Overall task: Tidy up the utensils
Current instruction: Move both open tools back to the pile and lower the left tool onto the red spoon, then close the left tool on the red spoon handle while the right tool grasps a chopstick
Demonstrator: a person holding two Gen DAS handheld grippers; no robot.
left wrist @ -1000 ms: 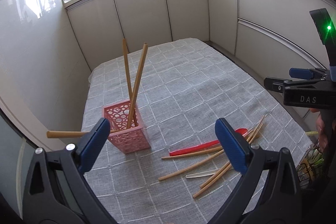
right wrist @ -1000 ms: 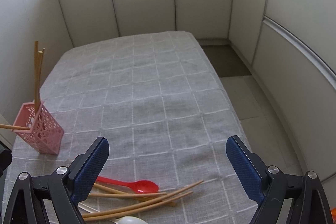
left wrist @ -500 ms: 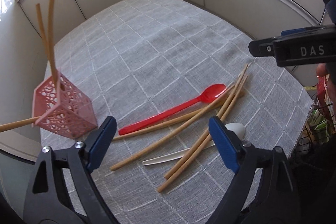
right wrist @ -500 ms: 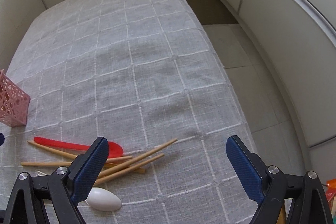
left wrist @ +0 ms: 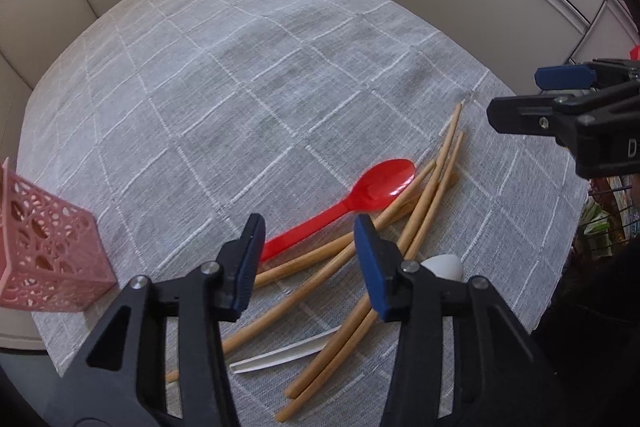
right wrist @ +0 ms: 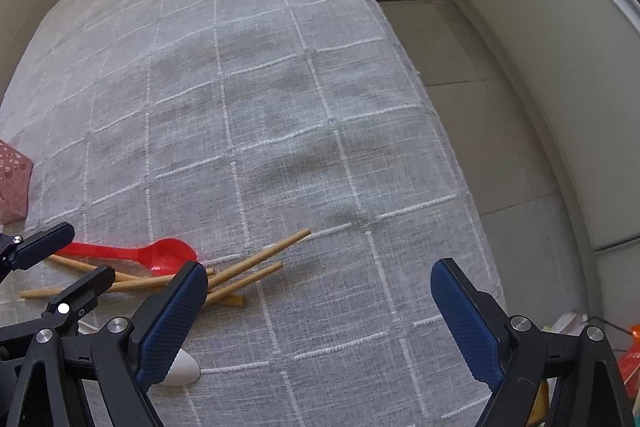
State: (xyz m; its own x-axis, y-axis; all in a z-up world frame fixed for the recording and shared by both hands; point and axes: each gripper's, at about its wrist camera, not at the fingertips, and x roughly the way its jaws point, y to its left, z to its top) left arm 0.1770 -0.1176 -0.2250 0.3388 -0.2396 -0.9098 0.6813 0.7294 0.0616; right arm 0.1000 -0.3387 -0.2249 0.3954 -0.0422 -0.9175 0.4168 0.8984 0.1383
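Tongs in both hands are pointing steeply down at the table. The left tongs [left wrist: 308, 247] are hovering over the near pile, jaws half apart and just now closing in, gripping nothing; the pads are not pressing on anything. Between the blue pads, the handle of the red spoon [left wrist: 360, 199] and several chopsticks [left wrist: 424, 203] are showing. The red spoon is lying slantwise, bowl up and to the right, handle end running beside the left pad. The chopsticks are crossing one another in a loose heap, some passing under the right pad toward the near edge. A white spoon [left wrist: 444, 263] is lying partly hidden behind the right finger, its flat handle showing lower down among the sticks.

The right tongs [right wrist: 320, 311] are standing wide apart, released, over bare cloth to the right of the heap; chopstick tips are reaching just past the left pad.

The pink basket [left wrist: 44, 247] is standing at the table's left edge, well apart from the heap. The grey checked tablecloth [right wrist: 280, 87] is lying open toward the far end. The table's right edge is dropping to a tiled floor [right wrist: 460, 67], with cabinet doors [right wrist: 560, 27] beyond it.
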